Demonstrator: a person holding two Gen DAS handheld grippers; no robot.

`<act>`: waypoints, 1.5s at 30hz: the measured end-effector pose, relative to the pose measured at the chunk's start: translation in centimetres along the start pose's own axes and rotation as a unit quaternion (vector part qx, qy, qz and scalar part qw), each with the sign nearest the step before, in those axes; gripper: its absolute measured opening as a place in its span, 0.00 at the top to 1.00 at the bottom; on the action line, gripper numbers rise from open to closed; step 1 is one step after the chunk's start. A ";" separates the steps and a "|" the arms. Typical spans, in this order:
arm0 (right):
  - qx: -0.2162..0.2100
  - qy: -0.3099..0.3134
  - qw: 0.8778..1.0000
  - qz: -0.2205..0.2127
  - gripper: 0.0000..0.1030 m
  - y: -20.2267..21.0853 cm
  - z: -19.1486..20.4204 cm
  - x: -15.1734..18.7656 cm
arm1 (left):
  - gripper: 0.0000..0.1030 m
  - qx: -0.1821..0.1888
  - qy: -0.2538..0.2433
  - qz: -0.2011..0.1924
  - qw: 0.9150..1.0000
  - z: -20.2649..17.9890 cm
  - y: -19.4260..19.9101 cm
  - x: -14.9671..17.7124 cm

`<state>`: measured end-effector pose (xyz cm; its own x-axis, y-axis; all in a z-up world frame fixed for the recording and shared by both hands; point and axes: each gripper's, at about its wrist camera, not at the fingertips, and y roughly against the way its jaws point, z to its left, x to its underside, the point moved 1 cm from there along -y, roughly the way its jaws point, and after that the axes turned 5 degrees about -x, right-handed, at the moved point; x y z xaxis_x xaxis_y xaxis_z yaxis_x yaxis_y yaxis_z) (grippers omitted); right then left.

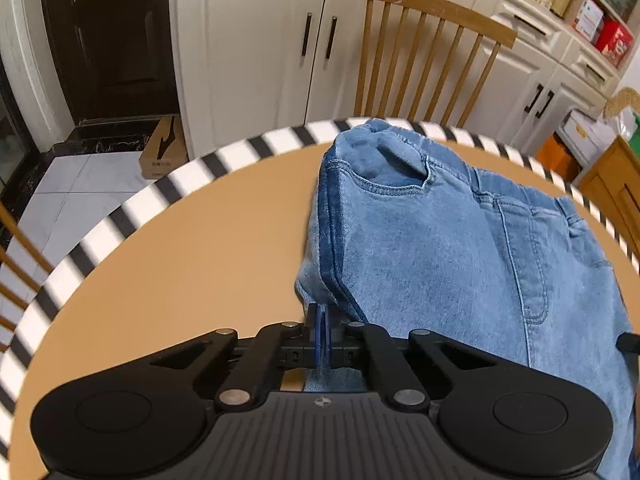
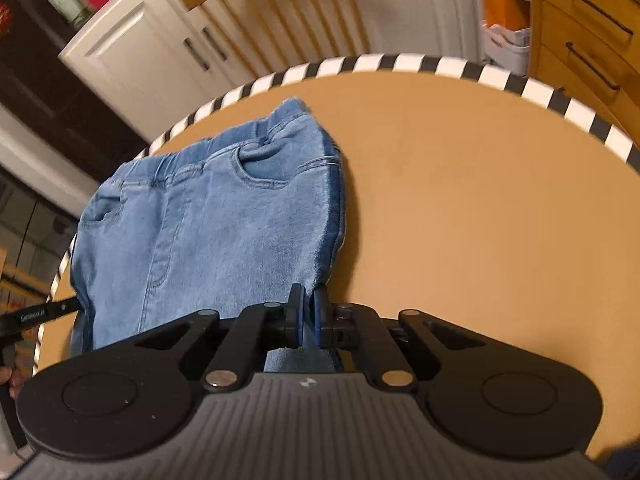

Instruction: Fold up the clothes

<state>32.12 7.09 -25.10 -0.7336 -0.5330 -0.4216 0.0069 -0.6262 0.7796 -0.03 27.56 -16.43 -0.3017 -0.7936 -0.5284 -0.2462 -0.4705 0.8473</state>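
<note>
The light blue jeans [image 1: 460,240] lie on a round tan table [image 1: 180,260] with a black-and-white striped rim, spreading ahead from both tools, waistband farthest off. The left gripper [image 1: 321,320] is clenched on denim at the jeans' near left edge; the right gripper [image 2: 308,304] pinches the near right edge. Beyond the table stand a wooden chair [image 1: 420,52] and white cabinets [image 1: 248,40]. Only the left view shows a cardboard box [image 1: 164,152] on tiled floor; only the right shows wooden drawers [image 2: 588,28].
</note>
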 end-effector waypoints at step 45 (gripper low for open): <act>-0.167 0.281 0.945 0.010 0.97 22.0 23.7 29.5 | 0.45 0.265 -0.006 -0.050 0.963 12.6 27.3 30.1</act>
<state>-5.46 -8.98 -9.40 -0.2543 -0.7064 -0.6606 0.3008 -0.7069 0.6401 -27.43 -4.32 -9.84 -0.2614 -0.7490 -0.6088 -0.7092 -0.2788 0.6475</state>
